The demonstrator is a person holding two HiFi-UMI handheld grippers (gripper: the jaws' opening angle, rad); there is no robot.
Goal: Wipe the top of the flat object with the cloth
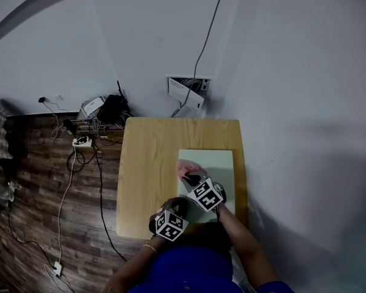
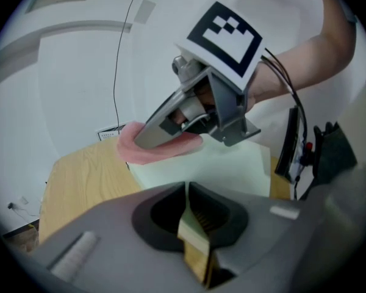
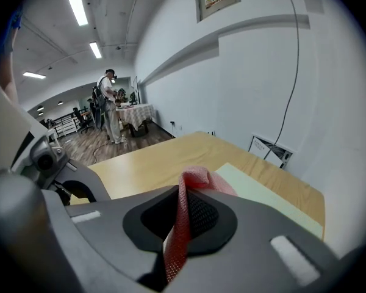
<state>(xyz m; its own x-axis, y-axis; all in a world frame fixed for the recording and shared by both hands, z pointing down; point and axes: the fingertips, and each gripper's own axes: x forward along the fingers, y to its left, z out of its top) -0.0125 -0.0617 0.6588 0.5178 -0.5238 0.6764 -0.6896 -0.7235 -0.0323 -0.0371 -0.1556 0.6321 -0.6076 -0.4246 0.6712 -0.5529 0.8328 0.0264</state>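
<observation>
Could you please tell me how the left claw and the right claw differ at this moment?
The right claw is shut on the pink cloth; the left claw is shut with no cloth in it. The right claw sits over the pale flat object; the left claw sits nearer the front edge of the table. Both are closed and angle downward.
</observation>
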